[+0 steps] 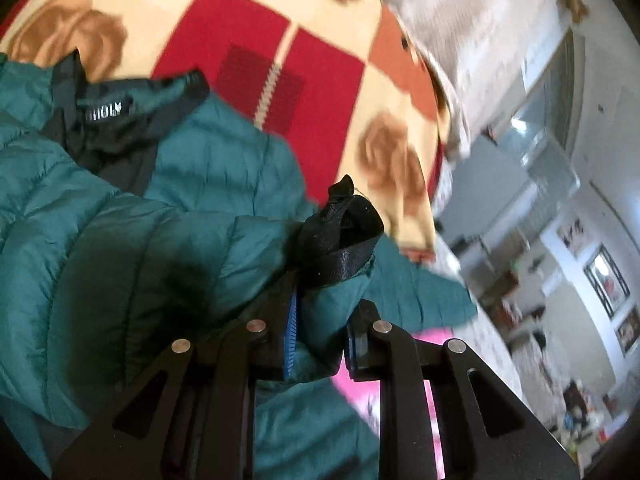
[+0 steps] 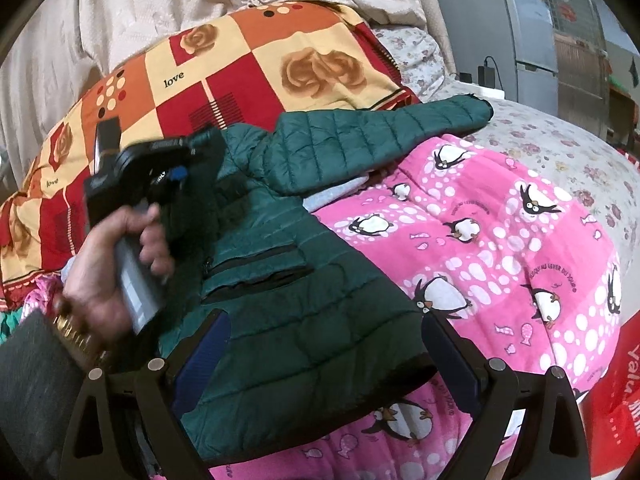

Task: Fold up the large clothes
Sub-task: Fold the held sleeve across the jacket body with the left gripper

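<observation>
A teal quilted puffer jacket [image 2: 304, 280] lies on the bed, one sleeve [image 2: 384, 136] stretched out to the right. In the left wrist view my left gripper [image 1: 320, 320] is shut on a sleeve end of the jacket [image 1: 332, 296], its black cuff [image 1: 340, 236] sticking out past the fingers. The jacket's dark collar with a label [image 1: 108, 112] shows at the left. In the right wrist view my right gripper [image 2: 326, 364] is open, its jaws wide apart either side of the jacket's lower hem [image 2: 320, 392]. The left gripper [image 2: 160, 168], held by a hand, shows blurred near the collar.
A pink penguin blanket [image 2: 500, 264] covers the bed under the jacket. A red, orange and cream rose-pattern blanket [image 2: 248, 76] lies behind it, and shows in the left wrist view [image 1: 320, 64]. Beige bedding [image 2: 120, 8] is at the back. A red bag [image 2: 624, 392] sits at the right.
</observation>
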Motion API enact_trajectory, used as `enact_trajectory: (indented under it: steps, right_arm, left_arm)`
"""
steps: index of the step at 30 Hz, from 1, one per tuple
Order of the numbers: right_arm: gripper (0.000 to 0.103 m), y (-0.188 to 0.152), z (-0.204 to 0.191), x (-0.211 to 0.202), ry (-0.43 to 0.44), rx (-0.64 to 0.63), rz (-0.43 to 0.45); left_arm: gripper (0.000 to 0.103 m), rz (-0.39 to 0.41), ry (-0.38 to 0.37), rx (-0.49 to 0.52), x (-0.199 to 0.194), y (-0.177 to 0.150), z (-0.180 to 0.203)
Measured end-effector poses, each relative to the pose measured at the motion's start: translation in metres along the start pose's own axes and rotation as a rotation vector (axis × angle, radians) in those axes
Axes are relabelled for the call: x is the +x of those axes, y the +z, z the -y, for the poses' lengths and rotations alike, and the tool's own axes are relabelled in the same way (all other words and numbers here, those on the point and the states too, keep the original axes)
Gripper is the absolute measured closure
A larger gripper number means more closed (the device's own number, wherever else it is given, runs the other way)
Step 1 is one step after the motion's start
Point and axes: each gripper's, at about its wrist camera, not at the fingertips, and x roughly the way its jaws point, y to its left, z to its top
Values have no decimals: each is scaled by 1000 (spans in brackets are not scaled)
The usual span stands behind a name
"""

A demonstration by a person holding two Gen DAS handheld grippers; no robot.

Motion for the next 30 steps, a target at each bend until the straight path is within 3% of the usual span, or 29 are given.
enact_trajectory:
  steps: [3, 6, 8, 10, 12, 17, 20, 22, 25, 30]
  right_arm:
    - [8, 0, -2, 1, -14, -14, -2]
    - [8, 1, -6, 4, -33, -28, -10]
    - [8, 1, -10, 7, -45, -39, -18]
    - [8, 1, -14, 7, -57, -56, -14]
    - [8, 0, -19, 4, -73, -83, 0]
    - [8, -1, -20, 1, -97, -96, 13]
    - [8, -1, -24, 1, -110, -111, 17]
    - [8, 1, -28, -1, -107, -128, 26]
    - [8, 17, -41, -2, -22, -154, 39]
    - [8, 72, -87, 22, 142, -224, 87]
  left_arm:
    - [85, 18, 68, -7, 22, -6, -9]
    - [85, -152, 91, -59, 57, -13, -28]
    - [76, -215, 88, -77, 65, -12, -34]
    - [44, -220, 37, -99, 60, -9, -36]
    - [26, -214, 9, -113, 52, -7, -32]
    - [25, -218, -96, -128, 19, 2, -14]
    - [25, -175, -100, -87, -18, 15, -11]
    - [25, -133, -24, -37, -52, 23, -20]
    - [25, -61, 175, -1, -95, 34, -54]
    - [25, 43, 491, -87, -138, 43, -136]
